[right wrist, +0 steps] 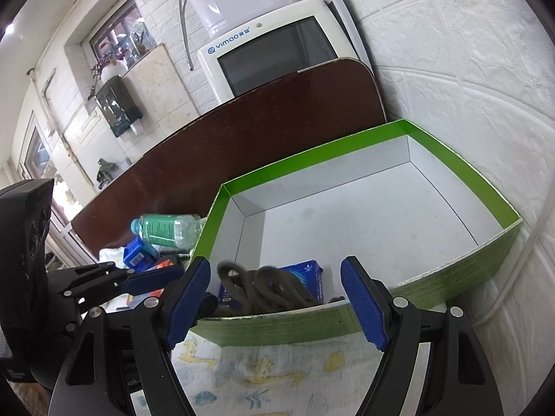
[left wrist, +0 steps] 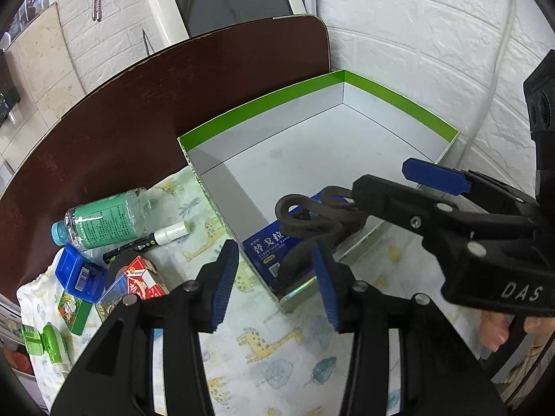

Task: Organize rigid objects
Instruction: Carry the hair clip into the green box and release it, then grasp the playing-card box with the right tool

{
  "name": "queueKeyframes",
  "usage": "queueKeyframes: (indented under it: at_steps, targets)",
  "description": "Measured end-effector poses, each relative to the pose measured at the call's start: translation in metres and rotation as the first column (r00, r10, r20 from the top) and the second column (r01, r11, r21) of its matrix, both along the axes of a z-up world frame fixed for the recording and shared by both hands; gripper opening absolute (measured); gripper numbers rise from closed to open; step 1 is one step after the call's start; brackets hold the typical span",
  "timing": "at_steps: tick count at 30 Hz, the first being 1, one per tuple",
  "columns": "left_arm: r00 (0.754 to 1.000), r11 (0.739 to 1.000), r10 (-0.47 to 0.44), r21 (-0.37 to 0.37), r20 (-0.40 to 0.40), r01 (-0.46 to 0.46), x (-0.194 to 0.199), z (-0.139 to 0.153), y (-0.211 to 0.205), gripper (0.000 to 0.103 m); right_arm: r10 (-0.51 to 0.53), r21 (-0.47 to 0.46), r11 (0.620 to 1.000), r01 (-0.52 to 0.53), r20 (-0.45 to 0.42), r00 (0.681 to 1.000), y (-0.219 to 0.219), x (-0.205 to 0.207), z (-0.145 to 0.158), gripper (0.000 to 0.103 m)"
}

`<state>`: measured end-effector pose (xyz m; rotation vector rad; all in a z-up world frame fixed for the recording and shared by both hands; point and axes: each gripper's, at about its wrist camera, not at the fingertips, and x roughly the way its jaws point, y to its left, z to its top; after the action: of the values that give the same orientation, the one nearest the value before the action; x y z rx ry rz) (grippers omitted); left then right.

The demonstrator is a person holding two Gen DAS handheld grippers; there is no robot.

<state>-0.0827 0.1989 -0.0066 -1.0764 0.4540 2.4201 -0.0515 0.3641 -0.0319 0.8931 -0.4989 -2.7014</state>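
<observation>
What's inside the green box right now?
The green box holds a blue carton near its front corner, with a dark grey looped clamp lying on top of it. The clamp covers part of the carton. The rest of the floor looks bare.

Dark grey looped clamp (left wrist: 312, 216) atop blue box (left wrist: 274, 249), near corner of green-rimmed tray (left wrist: 263, 104), both lying flat

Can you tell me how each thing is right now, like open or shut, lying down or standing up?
green box: open on top, mostly bare inside
blue carton: lying in the box
dark hand grip: resting on the blue carton
water bottle: lying on its side, cap on
marker: lying flat, capped
left hand-held gripper: open, holding nothing
right hand-held gripper: open, holding nothing
</observation>
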Motion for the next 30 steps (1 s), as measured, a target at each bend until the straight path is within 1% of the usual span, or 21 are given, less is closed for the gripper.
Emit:
queueKeyframes:
  at_steps: [3,7,10,12,13,14,15,16,17,18,21,23,27,28,30]
  targets:
    - [1.000,1.000,0.021,0.015,0.002,-0.021,0.003,0.001,-0.012,0.043,-0.004,-0.003,1.000,0.004,0.007,1.000,-0.003,0.002,0.002,0.079]
    - [0.998,0.997,0.062,0.044,0.002,-0.062,0.006,0.004,-0.032,0.043,-0.011,0.006,1.000,0.012,-0.005,1.000,-0.011,0.007,0.009,0.079]
    - [0.994,0.991,0.110,0.071,0.003,-0.110,0.006,0.007,-0.053,0.044,-0.003,0.012,1.000,0.004,-0.015,1.000,-0.017,0.010,0.014,0.079]
    - [0.989,0.985,0.151,0.085,-0.003,-0.150,0.005,0.009,-0.069,0.045,0.018,0.025,1.000,-0.017,-0.029,0.999,-0.031,0.012,0.022,0.079]
    - [0.985,0.981,0.172,0.088,-0.009,-0.170,0.005,0.009,-0.075,0.049,0.018,0.025,1.000,-0.017,-0.029,0.999,-0.031,0.012,0.022,0.079]
    - [0.981,0.978,0.193,0.090,-0.018,-0.191,0.005,0.010,-0.083,0.057,0.040,0.035,0.999,-0.039,-0.033,0.999,-0.042,0.012,0.026,0.079]
    - [0.976,0.973,0.215,0.091,-0.030,-0.212,0.007,0.010,-0.092,0.063,0.053,0.039,0.998,-0.052,-0.035,0.998,-0.048,0.012,0.027,0.079]
    - [0.971,0.968,0.236,0.094,-0.041,-0.232,0.008,0.010,-0.100,0.071,0.053,0.039,0.998,-0.052,-0.035,0.998,-0.048,0.012,0.027,0.079]
    - [0.965,0.963,0.257,0.101,-0.051,-0.251,0.010,0.009,-0.108,0.072,0.068,0.042,0.997,-0.067,-0.036,0.997,-0.055,0.012,0.029,0.079]
    - [0.960,0.958,0.273,0.106,-0.055,-0.266,0.012,0.007,-0.117,0.072,0.108,0.049,0.993,-0.106,-0.033,0.994,-0.072,0.010,0.032,0.079]
    - [0.954,0.950,0.299,0.110,-0.037,-0.293,0.013,-0.001,-0.136,0.072,0.182,0.064,0.982,-0.180,-0.028,0.983,-0.103,0.007,0.034,0.079]
    - [0.948,0.943,0.317,0.113,-0.021,-0.313,0.012,-0.009,-0.147,0.072,0.218,0.094,0.972,-0.216,-0.013,0.976,-0.125,0.003,0.034,0.079]
    - [0.942,0.931,0.333,0.144,0.035,-0.334,0.009,-0.024,-0.168,0.071,0.263,0.113,0.957,-0.266,0.038,0.964,-0.165,-0.009,0.026,0.079]
    - [0.941,0.929,0.334,0.149,0.047,-0.337,0.007,-0.027,-0.172,0.070,0.272,0.115,0.954,-0.276,0.052,0.961,-0.174,-0.014,0.023,0.075]
    - [0.938,0.924,0.341,0.162,0.065,-0.347,0.005,-0.034,-0.180,0.069,0.274,0.118,0.952,-0.282,0.077,0.959,-0.187,-0.022,0.016,0.073]
